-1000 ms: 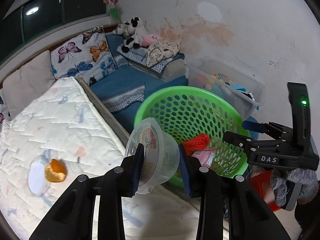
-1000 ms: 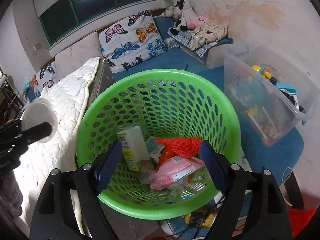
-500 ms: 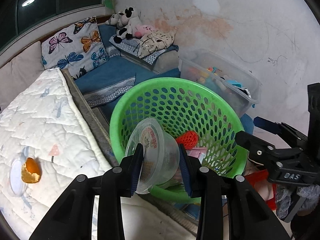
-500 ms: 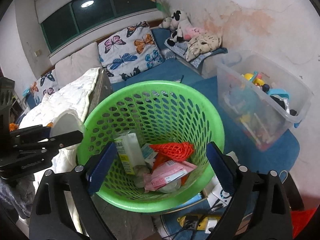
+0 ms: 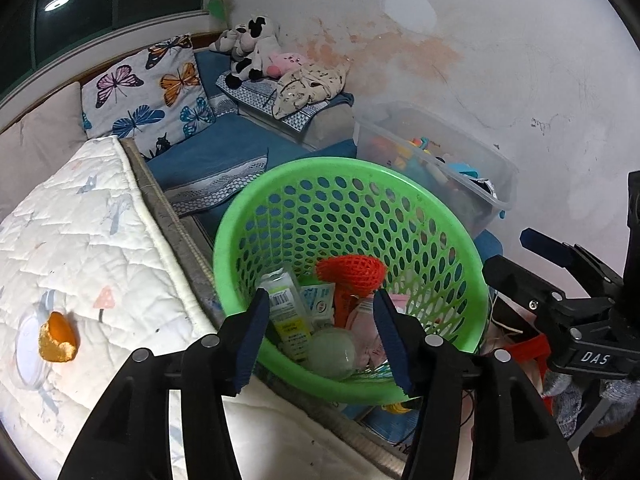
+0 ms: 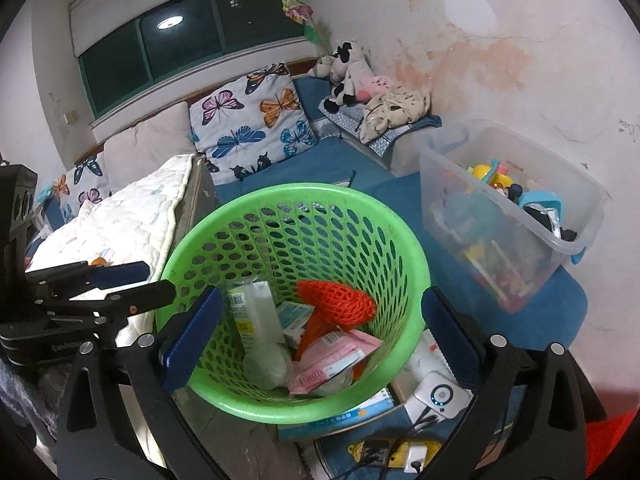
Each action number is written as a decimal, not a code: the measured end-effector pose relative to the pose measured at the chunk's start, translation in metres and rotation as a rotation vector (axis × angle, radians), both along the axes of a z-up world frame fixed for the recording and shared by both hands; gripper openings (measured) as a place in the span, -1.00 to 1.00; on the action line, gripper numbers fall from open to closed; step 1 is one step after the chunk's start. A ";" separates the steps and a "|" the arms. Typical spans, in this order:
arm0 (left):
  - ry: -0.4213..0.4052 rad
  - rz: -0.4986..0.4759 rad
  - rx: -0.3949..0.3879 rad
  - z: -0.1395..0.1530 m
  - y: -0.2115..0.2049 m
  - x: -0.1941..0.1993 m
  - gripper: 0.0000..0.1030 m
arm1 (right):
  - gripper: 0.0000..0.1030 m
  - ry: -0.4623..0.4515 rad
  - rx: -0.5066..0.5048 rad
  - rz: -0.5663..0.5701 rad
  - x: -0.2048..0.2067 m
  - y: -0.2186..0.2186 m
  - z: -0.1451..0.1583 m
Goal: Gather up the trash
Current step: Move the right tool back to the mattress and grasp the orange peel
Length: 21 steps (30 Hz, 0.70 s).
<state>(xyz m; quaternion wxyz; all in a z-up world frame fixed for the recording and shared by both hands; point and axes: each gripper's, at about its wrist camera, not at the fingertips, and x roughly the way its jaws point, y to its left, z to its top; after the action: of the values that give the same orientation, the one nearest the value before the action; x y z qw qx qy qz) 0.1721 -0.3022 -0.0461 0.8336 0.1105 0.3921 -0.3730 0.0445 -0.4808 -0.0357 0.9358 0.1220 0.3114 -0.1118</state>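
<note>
- Left wrist view: my left gripper (image 5: 320, 336) is spread wide with nothing between the pads, poised above the near rim of the green basket (image 5: 460, 240). The plastic cup (image 5: 332, 354) lies inside the basket at 6 o'clock, touching the carton (image 5: 286, 312); the red net (image 5: 352, 270) is at centre. An orange peel (image 5: 58, 338) sits on the quilt (image 5: 80, 240) at 9 o'clock.
- Right wrist view: my right gripper (image 6: 316, 326) is wide open and empty, straddling the basket (image 6: 400, 236). The cup (image 6: 268, 366) is at 6 o'clock beside the pink packet (image 6: 332, 354). The toy bin (image 6: 520, 216) is at 3 o'clock.

Basket (image 5: 460, 240) right of mattress (image 5: 100, 248); cup (image 5: 332, 354), carton (image 5: 286, 316) inside; toy bin (image 6: 520, 248) behind-right.
</note>
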 end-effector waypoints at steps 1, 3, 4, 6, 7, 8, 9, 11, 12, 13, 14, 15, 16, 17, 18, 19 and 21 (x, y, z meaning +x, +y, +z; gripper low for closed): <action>-0.003 0.009 -0.004 0.002 0.005 0.000 0.06 | 0.91 0.001 -0.011 0.000 -0.001 0.003 0.000; -0.006 0.021 -0.013 0.004 0.013 0.001 0.07 | 0.91 0.002 -0.013 0.002 -0.001 0.005 0.000; -0.007 0.028 -0.015 0.006 0.018 0.001 0.10 | 0.91 0.004 -0.010 0.009 0.000 0.008 0.000; -0.012 0.044 -0.019 0.008 0.029 0.002 0.14 | 0.91 0.008 -0.005 0.016 0.002 0.012 0.000; -0.016 0.055 -0.019 0.008 0.035 0.003 0.14 | 0.91 0.009 -0.003 0.021 0.002 0.015 -0.001; -0.019 0.067 -0.019 0.009 0.042 0.004 0.14 | 0.91 0.009 -0.001 0.025 0.002 0.018 -0.001; -0.020 0.080 -0.019 0.010 0.048 0.006 0.15 | 0.91 0.010 -0.001 0.029 0.003 0.021 -0.001; -0.019 0.107 -0.020 0.010 0.061 0.011 0.18 | 0.91 0.013 0.001 0.045 0.007 0.029 -0.001; -0.019 0.117 -0.020 0.009 0.066 0.012 0.18 | 0.91 0.014 0.002 0.049 0.008 0.032 -0.001; -0.019 0.133 -0.019 0.009 0.075 0.015 0.19 | 0.91 0.015 0.003 0.059 0.010 0.036 -0.001; -0.021 0.146 -0.016 0.008 0.082 0.017 0.20 | 0.91 0.016 0.005 0.066 0.012 0.040 0.000; -0.025 0.164 -0.008 0.008 0.091 0.020 0.21 | 0.91 0.015 0.008 0.070 0.014 0.042 0.000; -0.029 0.177 -0.003 0.007 0.096 0.022 0.23 | 0.91 0.015 0.013 0.077 0.016 0.046 0.000; -0.032 0.190 0.000 0.007 0.103 0.024 0.24 | 0.91 0.017 0.020 0.087 0.018 0.050 0.000; -0.033 0.204 0.002 0.007 0.110 0.026 0.25 | 0.91 0.019 0.026 0.094 0.020 0.053 0.000; -0.031 0.224 0.003 0.006 0.121 0.029 0.26 | 0.91 0.022 0.034 0.102 0.022 0.057 0.000; -0.031 0.245 0.006 0.006 0.134 0.034 0.27 | 0.91 0.031 0.055 0.129 0.029 0.066 -0.001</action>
<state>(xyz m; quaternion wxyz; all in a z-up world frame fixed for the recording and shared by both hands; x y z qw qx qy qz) 0.2061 -0.1678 -0.0401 0.8786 0.0703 0.3908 -0.2652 0.0731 -0.4149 -0.0368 0.9324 0.1256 0.3360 -0.0447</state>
